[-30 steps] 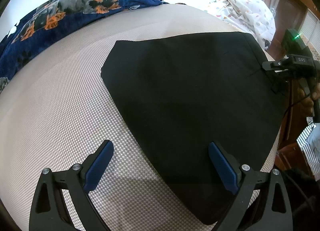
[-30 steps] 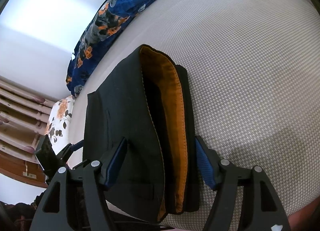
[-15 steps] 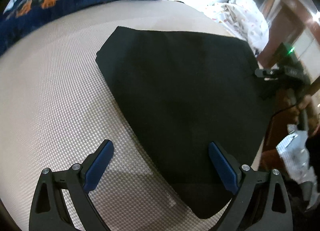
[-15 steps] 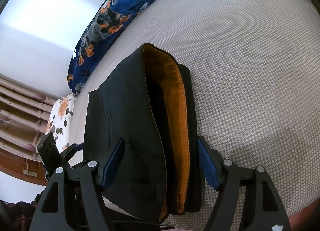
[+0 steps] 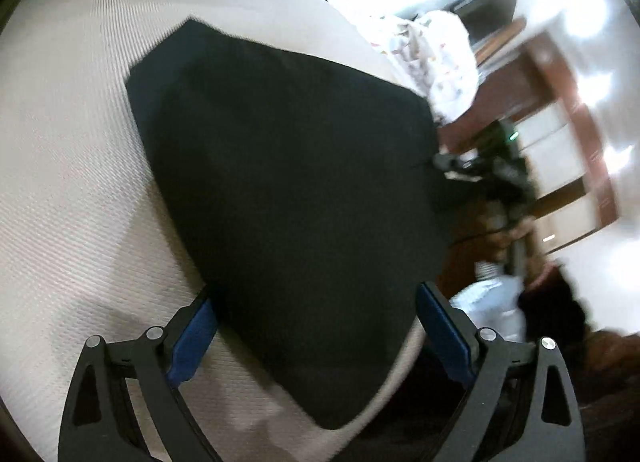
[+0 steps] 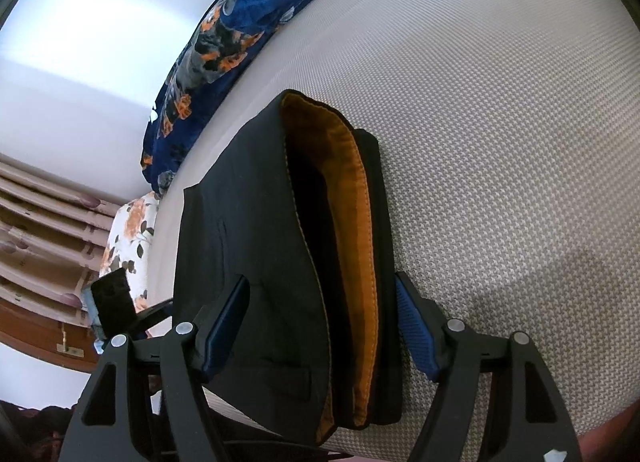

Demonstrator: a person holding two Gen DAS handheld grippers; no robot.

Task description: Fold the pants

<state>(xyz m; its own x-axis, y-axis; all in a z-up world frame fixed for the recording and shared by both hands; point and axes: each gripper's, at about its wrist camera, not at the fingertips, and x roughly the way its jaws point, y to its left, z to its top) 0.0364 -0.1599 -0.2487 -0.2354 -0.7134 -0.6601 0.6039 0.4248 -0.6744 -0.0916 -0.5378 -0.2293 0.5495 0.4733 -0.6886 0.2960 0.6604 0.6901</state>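
left claw point(image 5: 316, 336) – over unlabelled black pants point(image 5: 288, 182)

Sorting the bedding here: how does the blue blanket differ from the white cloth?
The blue blanket is dark navy with orange-and-grey prints and white paws; the white cloth is pale with small coloured dots. The blanket stretches long along the bed's far edge; the cloth sits bunched in a heap at a corner. Both lie apart from the pants.

The pants point(image 6: 256, 246) are seen as matt black cloth, lined with orange fabric point(image 6: 352, 222). The bed point(image 6: 500, 122) is covered in coarse woven textile; the blanket point(image 6: 224, 42) looks fleecy.
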